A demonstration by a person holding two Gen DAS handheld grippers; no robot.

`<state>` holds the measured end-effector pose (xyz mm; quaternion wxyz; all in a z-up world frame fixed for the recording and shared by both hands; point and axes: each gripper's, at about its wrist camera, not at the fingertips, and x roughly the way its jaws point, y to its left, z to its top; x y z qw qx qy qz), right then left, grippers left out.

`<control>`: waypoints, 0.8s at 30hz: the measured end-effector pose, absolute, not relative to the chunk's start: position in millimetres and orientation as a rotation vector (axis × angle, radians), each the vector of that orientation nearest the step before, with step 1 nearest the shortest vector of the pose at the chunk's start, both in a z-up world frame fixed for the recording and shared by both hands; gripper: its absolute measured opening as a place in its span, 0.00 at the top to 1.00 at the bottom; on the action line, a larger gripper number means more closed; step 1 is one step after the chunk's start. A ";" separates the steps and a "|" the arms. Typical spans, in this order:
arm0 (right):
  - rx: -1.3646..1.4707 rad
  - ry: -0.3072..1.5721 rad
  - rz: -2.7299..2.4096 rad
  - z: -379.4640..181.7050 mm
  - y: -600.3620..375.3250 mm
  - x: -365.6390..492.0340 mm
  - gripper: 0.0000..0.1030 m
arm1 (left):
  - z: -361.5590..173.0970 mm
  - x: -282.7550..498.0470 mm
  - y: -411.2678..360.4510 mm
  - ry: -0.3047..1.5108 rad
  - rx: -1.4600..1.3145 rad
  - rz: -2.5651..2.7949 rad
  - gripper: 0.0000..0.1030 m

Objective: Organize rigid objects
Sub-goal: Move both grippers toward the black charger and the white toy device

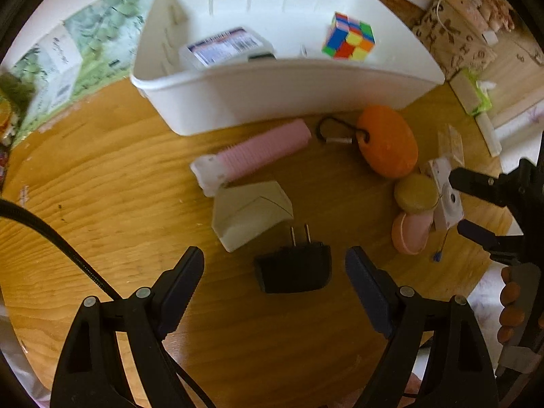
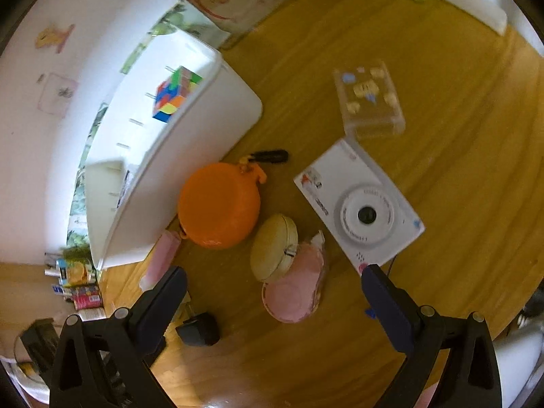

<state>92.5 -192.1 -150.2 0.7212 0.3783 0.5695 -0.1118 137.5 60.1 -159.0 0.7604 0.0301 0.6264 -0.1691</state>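
A white bin [image 1: 258, 91] stands on the round wooden table and holds a colour cube [image 1: 348, 35] and a labelled box [image 1: 226, 46]. My left gripper [image 1: 274, 268] is open, its fingers either side of a black plug adapter [image 1: 294, 268] lying on the table. Beyond it lie a beige wedge-shaped box [image 1: 251, 216], a pink ribbed tube [image 1: 258, 151] and an orange round case [image 1: 387, 141]. My right gripper [image 2: 272, 282] is open and empty, just short of a pink round case [image 2: 294, 292], a yellow round case [image 2: 275, 246] and a white camera [image 2: 360, 207].
A clear plastic box [image 2: 369, 100] lies beyond the camera. The orange case [image 2: 219, 205] has a black carabiner [image 2: 268, 156]. Patterned boxes and a tissue pack [image 1: 474, 93] stand at the table's far right. Clutter lines the wall at the left [image 1: 51, 68].
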 end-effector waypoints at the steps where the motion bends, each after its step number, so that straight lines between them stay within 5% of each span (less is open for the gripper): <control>1: 0.844 1.259 -0.248 -151.6 -191.6 92.6 0.00 | -162.2 137.9 59.0 1.376 0.067 -0.375 0.15; 5: 0.868 1.262 -0.253 -156.1 -188.8 95.4 0.07 | -173.3 139.1 55.2 1.420 0.076 -0.399 0.15; 19: 0.872 1.293 -0.256 -169.4 -182.0 104.5 0.56 | -186.9 141.0 46.7 1.490 0.073 -0.453 0.15; 24: 0.874 1.285 -0.262 -172.1 -186.3 105.5 0.64 | -190.8 142.4 47.3 1.502 0.090 -0.457 0.15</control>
